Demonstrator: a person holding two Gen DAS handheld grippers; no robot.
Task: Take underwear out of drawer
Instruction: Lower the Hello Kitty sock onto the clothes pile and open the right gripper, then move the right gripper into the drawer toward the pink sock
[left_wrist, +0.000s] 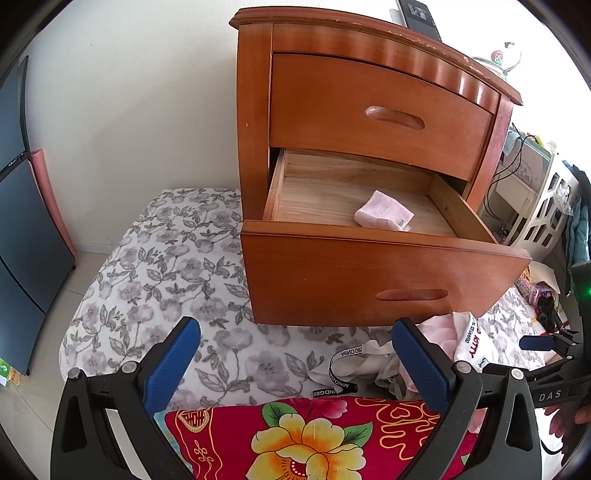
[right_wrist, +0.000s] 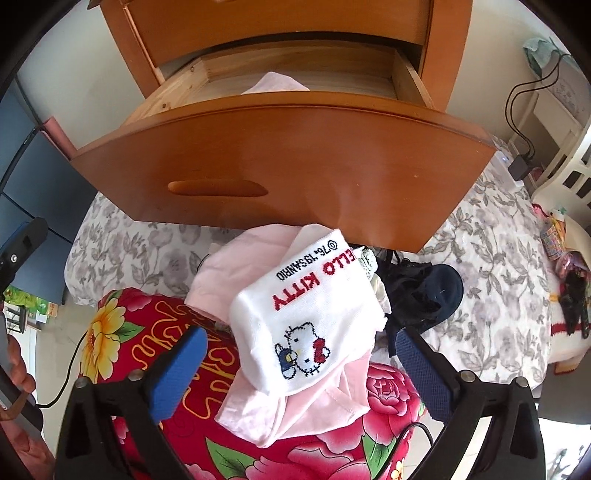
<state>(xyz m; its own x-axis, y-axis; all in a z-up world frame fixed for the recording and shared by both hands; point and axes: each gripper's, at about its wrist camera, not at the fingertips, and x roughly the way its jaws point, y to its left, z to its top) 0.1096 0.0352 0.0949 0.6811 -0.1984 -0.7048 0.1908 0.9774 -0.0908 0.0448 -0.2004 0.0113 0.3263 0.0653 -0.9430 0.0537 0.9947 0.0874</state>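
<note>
Plainly, white underwear (right_wrist: 306, 314) reads "HELLO KITTY" and "SANRIO".

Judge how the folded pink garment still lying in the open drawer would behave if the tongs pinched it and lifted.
The pink garment looks like thin, soft knit, so it would probably droop and unfold. It seems light. Lying flat on smooth wood, it may slide before it lifts.

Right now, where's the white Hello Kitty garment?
The white Hello Kitty garment lies on top of the pink clothes on the bed, just below the open lower drawer's front, centred in the right wrist view between that gripper's open jaws.
</note>
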